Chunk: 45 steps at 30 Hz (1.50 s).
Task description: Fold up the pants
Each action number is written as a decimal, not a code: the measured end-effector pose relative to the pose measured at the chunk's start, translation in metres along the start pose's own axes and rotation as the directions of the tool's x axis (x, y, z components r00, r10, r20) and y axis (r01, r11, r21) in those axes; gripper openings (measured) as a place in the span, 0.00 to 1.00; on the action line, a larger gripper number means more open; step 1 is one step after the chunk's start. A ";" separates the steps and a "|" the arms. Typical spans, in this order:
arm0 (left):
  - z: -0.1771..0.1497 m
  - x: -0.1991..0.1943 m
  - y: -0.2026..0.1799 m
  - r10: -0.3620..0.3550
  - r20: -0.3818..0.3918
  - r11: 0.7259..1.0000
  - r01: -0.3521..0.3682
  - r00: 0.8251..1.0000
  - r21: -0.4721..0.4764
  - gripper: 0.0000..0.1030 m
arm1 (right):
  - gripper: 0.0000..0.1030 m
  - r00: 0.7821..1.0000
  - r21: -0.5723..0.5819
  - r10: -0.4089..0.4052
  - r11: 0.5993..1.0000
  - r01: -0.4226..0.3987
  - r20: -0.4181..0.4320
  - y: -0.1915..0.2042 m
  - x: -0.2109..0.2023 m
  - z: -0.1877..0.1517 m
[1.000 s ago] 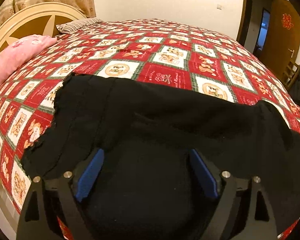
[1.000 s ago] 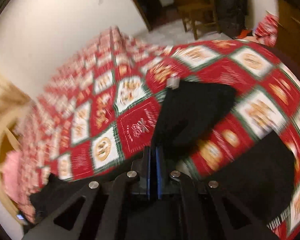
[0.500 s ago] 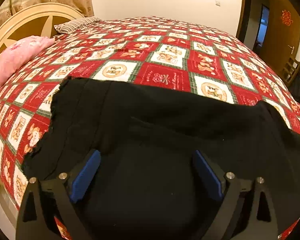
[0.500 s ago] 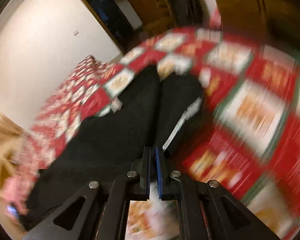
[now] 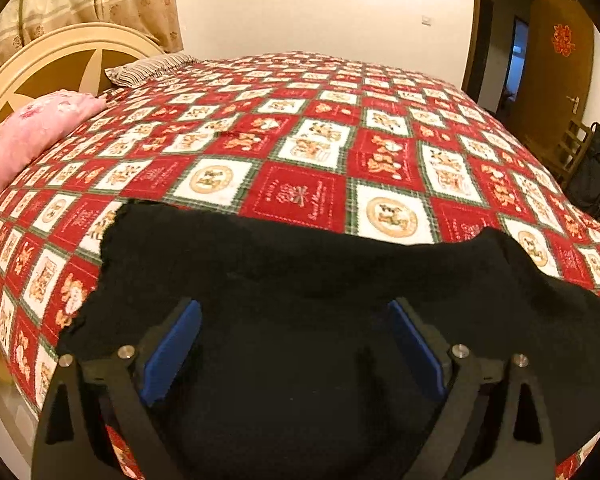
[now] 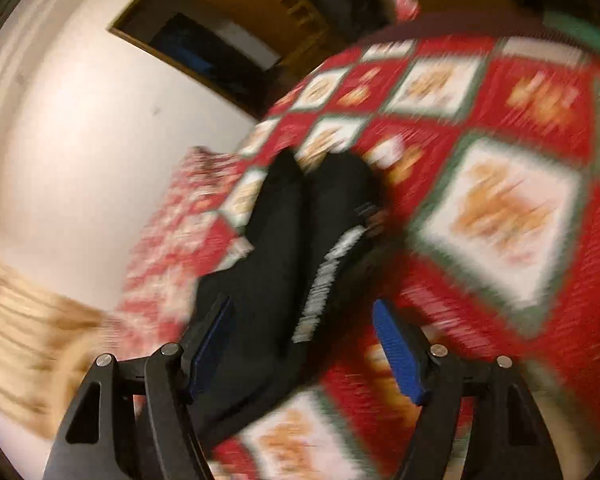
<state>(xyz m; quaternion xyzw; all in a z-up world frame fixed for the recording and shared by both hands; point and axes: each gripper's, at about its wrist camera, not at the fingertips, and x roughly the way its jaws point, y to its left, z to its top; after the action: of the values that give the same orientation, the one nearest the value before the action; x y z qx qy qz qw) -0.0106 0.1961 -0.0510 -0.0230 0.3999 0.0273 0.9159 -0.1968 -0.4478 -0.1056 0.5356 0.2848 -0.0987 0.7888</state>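
1. Pants (image 5: 300, 280), black, lie flat on the red-and-white patchwork bedspread (image 5: 300, 152) at the near edge of the bed in the left wrist view. Their long axis runs left to right, with 1 ragged end at the left and the cloth trailing off the frame at the right.
2. The left gripper (image 5: 294, 344) hangs over the pants with its blue pads spread wide; nothing is held between them.
3. A pink pillow (image 5: 32, 132) lies far left by the headboard (image 5: 52, 64).
4. In the blurred right wrist view the pants (image 6: 284, 248) stretch from near to far, the 2 leg ends side by side at the far end.
5. The right gripper (image 6: 304, 344) has just been opening; the cloth lies between its parted jaws, apparently unpinched.
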 end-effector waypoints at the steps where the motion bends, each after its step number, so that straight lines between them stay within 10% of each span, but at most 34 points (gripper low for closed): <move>1: -0.001 0.001 -0.002 -0.003 0.000 1.000 0.003 1.000 -0.002 0.93 | 0.70 1.000 0.002 -0.017 1.000 0.017 -0.003 0.002 0.008 0.003; 6: -0.010 0.009 0.000 0.007 -0.036 0.999 -0.008 0.999 -0.032 0.93 | 0.69 0.997 -0.043 -0.017 0.999 0.020 0.069 0.003 0.026 0.033; 8: -0.014 0.013 0.002 0.016 -0.051 0.999 -0.018 0.999 -0.039 0.93 | 0.44 0.989 -0.076 -0.047 0.995 0.059 0.143 0.003 0.012 0.053; 11: -0.017 0.015 0.001 0.050 -0.058 0.999 -0.051 0.997 -0.017 0.93 | 0.31 0.975 -0.114 -0.098 0.986 0.123 0.199 0.003 -0.016 0.070; 12: -0.018 0.015 0.001 0.055 -0.058 0.998 -0.056 0.997 -0.012 0.93 | 0.31 0.956 -0.140 -0.173 0.968 0.210 0.238 0.006 -0.027 0.073; 15: -0.018 0.017 -0.001 0.066 -0.052 0.998 -0.066 0.996 -0.001 0.93 | 0.32 0.774 -0.225 -0.522 0.756 0.614 0.359 0.025 -0.041 0.068; 16: -0.019 0.017 -0.002 0.072 -0.049 0.997 -0.072 0.996 0.003 0.93 | 0.32 0.769 -0.266 -0.520 0.734 0.625 0.372 0.033 -0.037 0.062; 18: -0.018 0.017 -0.004 0.076 -0.047 0.997 -0.077 0.996 -0.002 0.93 | 0.33 0.817 -0.360 -0.459 0.739 0.569 0.348 0.054 -0.026 0.045; 20: -0.017 0.017 -0.004 0.079 -0.051 0.997 -0.080 0.996 -0.008 0.93 | 0.62 0.876 -0.436 -0.378 0.762 0.479 0.300 0.077 -0.006 0.028; 23: -0.015 0.014 -0.005 0.062 -0.054 0.998 -0.062 0.997 -0.011 0.93 | 0.73 0.942 -0.575 -0.276 0.746 0.335 0.190 0.111 0.038 0.002; 25: -0.016 0.009 -0.005 0.059 -0.043 0.998 -0.059 0.997 -0.004 0.93 | 0.73 0.944 -0.665 -0.284 0.675 0.321 0.167 0.132 0.069 -0.017; 29: -0.020 0.013 0.000 0.064 -0.059 0.998 -0.064 0.996 -0.009 0.93 | 0.73 0.873 -0.741 -0.455 0.523 0.421 0.174 0.136 0.131 -0.029; 31: -0.022 0.013 0.002 0.057 -0.065 0.998 -0.058 0.996 -0.021 0.93 | 0.58 0.864 -0.736 -0.476 0.526 0.427 0.162 0.127 0.138 -0.024; 32: -0.022 0.012 0.003 0.056 -0.064 0.998 -0.058 0.996 -0.025 0.93 | 0.24 0.852 -0.717 -0.503 0.541 0.440 0.144 0.117 0.137 -0.018; 34: -0.022 0.009 0.004 0.049 -0.057 0.998 -0.051 0.997 -0.023 0.93 | 0.11 0.892 -0.635 -0.448 0.672 0.382 0.062 0.101 0.120 -0.003; 41: -0.017 0.003 -0.005 0.021 -0.044 1.000 -0.021 0.999 -0.002 0.93 | 0.07 0.962 -0.309 -0.247 0.911 0.273 0.120 0.035 0.013 0.028; 45: -0.013 -0.002 -0.019 -0.018 -0.036 0.999 0.020 0.999 0.039 0.93 | 0.07 0.973 -0.179 -0.214 0.958 0.226 0.086 -0.011 -0.008 0.020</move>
<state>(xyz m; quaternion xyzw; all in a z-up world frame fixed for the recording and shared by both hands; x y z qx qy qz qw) -0.0201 0.1766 -0.0583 -0.0094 0.4163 0.0104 0.9091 -0.2015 -0.4713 -0.1042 0.4204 0.3247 -0.1760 0.8288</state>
